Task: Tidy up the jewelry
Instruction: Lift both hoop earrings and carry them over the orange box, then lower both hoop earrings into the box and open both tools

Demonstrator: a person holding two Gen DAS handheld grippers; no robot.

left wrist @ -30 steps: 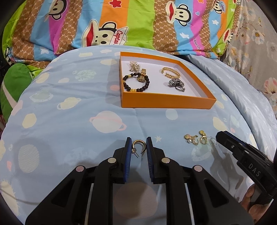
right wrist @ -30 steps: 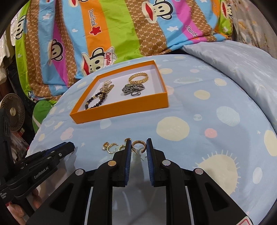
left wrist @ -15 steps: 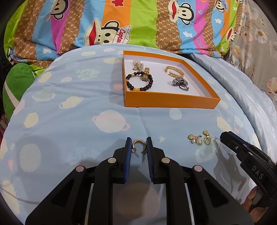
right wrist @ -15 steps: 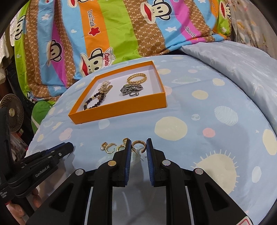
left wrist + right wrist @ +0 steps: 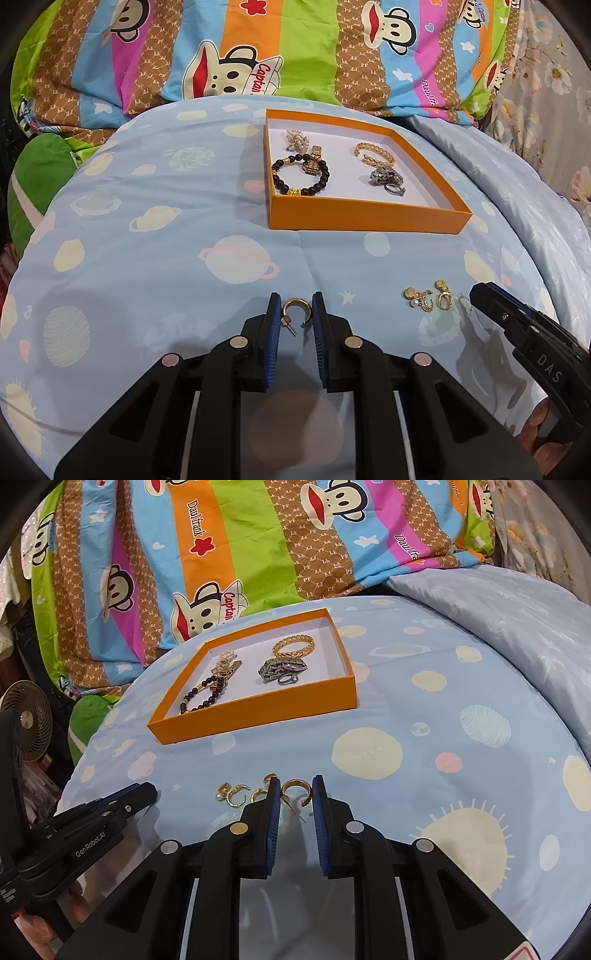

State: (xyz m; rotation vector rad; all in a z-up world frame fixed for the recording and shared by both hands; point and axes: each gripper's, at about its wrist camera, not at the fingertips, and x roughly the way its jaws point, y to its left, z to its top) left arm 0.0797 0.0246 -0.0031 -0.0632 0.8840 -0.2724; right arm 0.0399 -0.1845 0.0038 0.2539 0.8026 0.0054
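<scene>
My left hand-held gripper (image 5: 295,308) pinches 1 gold hoop earring (image 5: 296,309) between narrow jaws; my right hand-held gripper (image 5: 295,789) holds its twin (image 5: 296,790) the same way. Both hover over the bed, short of the orange box (image 5: 258,712). 2 small earrings (image 5: 428,299) lie loose on the blue quilt (image 5: 184,258). I judge each hoop could twist out and vanish into the soft cover, since only its curved edges are clamped. Jewelry in the box overlaps, so I cannot separate every piece.
</scene>
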